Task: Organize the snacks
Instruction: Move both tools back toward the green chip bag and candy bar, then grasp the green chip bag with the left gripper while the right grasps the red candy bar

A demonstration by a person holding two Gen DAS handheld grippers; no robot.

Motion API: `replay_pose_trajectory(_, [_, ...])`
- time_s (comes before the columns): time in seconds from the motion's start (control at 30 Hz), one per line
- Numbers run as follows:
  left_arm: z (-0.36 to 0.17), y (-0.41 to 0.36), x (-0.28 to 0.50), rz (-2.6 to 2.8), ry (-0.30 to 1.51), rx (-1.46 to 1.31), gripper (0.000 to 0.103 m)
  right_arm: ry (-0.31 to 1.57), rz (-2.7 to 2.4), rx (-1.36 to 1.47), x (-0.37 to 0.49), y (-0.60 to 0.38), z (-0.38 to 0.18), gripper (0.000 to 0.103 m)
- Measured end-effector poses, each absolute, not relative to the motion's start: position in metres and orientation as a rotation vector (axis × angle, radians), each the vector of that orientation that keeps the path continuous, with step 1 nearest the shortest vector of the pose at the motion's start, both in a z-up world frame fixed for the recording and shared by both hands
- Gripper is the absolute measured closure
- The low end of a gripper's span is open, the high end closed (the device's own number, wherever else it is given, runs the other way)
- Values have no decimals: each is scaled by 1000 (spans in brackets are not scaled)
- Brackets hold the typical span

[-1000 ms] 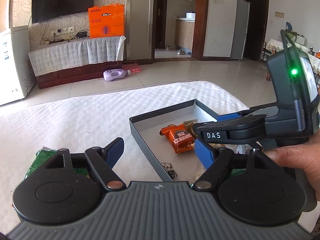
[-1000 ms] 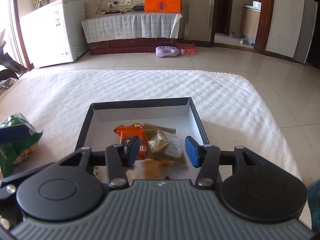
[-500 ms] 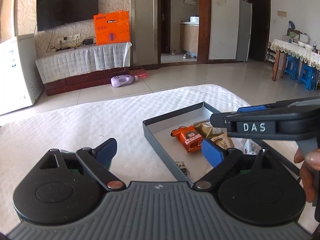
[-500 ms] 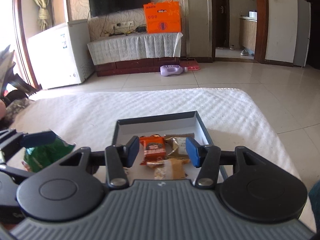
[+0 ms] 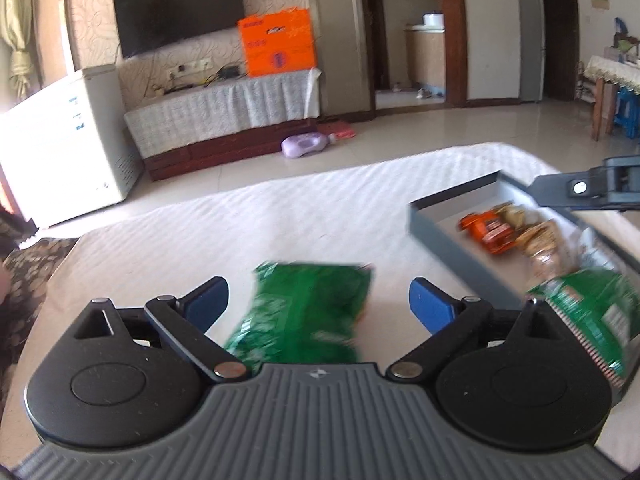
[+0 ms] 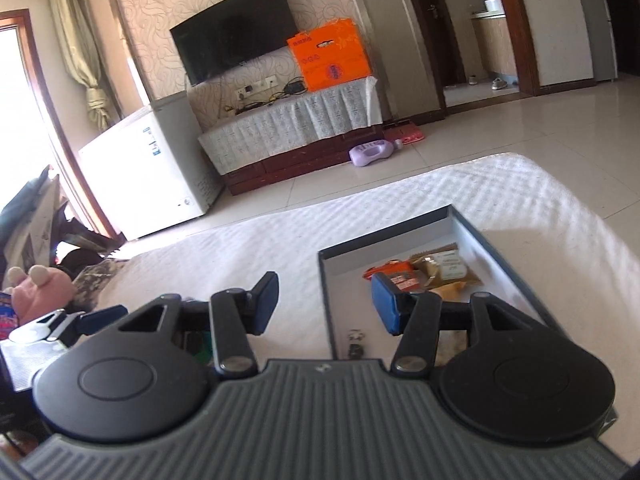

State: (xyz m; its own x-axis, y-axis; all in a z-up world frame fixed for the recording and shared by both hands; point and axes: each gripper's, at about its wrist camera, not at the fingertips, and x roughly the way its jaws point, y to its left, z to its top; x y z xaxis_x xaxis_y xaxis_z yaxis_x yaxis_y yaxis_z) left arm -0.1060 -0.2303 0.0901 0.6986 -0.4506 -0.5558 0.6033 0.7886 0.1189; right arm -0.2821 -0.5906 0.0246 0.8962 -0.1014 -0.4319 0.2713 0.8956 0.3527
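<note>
- Left gripper (image 5: 318,300) now swung away from the box and aimed at a green snack bag (image 5: 304,312) on the white cloth (image 5: 240,232); a second ago only a corner of that bag peeked past its left finger.
- Fingers spread wide, nothing held — bag lying between the blue pads (image 5: 208,302), seemingly touching neither, though blur makes that uncertain.
- Likely meaning: the green bag is next in line for the box, and a lowering and squeeze remain.
- Box (image 5: 448,240) at 2 o'clock of the left view, already holding an orange packet (image 5: 486,232) and tan wrappers (image 5: 536,236); a second green bag (image 5: 592,312) at its near edge at 3 o'clock.
- Right gripper (image 6: 325,300) lifted and tilted, no longer low over the packets — open about halfway, empty, straddling the box's left wall (image 6: 326,300).
- Its black arm (image 5: 584,190) visible at 2 o'clock above the box in the left view, possibly crowding the drop path.
- Around: purple bottle (image 6: 372,153) on the floor at 12 o'clock, pink plush toy (image 6: 38,290) at 9 o'clock; neither in the way.
</note>
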Motion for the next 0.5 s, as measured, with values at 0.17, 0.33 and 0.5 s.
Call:
replay_pose_trajectory(0.17, [73, -205, -73, -585, 634, 237, 4, 458, -155, 400, -267, -576, 19, 49])
replay_pose_trajectory(0.33, [64, -220, -68, -659, 648, 244, 4, 488, -126, 367, -262, -565, 16, 49])
replay_pose_trajectory(0.5, [46, -253, -59, -619, 656, 313, 0, 516, -115, 350, -258, -560, 12, 49])
